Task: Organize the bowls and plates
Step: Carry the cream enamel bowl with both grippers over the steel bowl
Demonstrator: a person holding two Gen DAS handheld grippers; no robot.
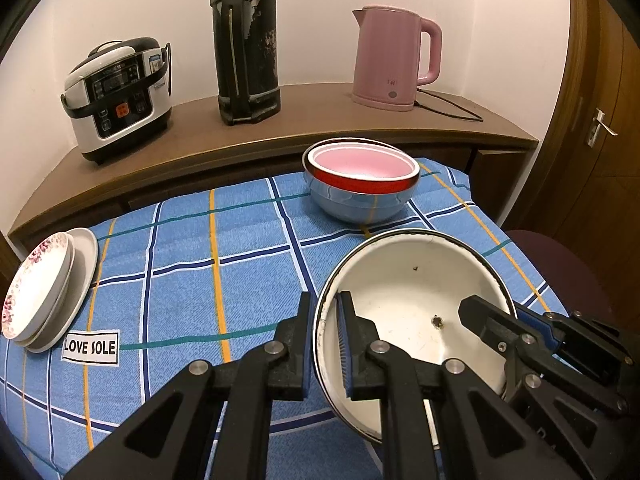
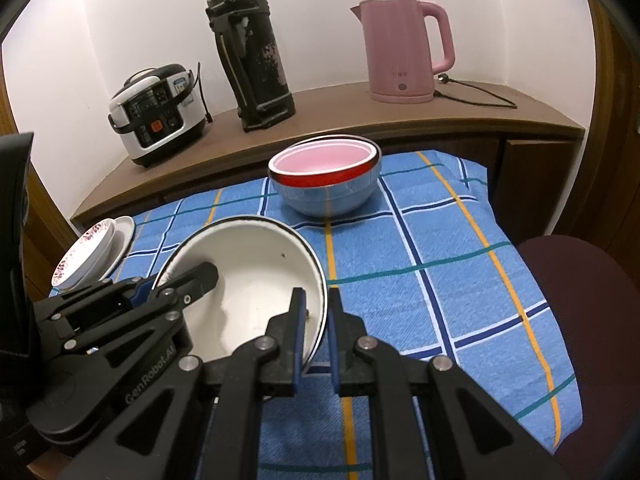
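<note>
A large white enamel bowl [image 1: 400, 292] [image 2: 248, 264] with a dark rim is held by both grippers over the blue checked cloth. My left gripper [image 1: 325, 300] [image 2: 168, 280] is shut on its left rim, one finger inside and one outside. My right gripper [image 2: 318, 296] [image 1: 502, 310] is shut on the opposite rim in the same way. Behind it a nested stack [image 1: 360, 188] [image 2: 324, 188] stands on the cloth: a pink bowl in a red one in a blue one. A small stack of white plates [image 1: 48, 288] [image 2: 94, 250], the top one with a floral pattern, sits at the cloth's left edge.
On a brown sideboard [image 1: 312, 120] behind the table stand a rice cooker [image 1: 116, 100], a tall black flask [image 1: 246, 44] and a pink kettle [image 1: 394, 56] with its cord. A maroon chair seat [image 2: 580, 280] is at the right, near a wooden door [image 1: 600, 128].
</note>
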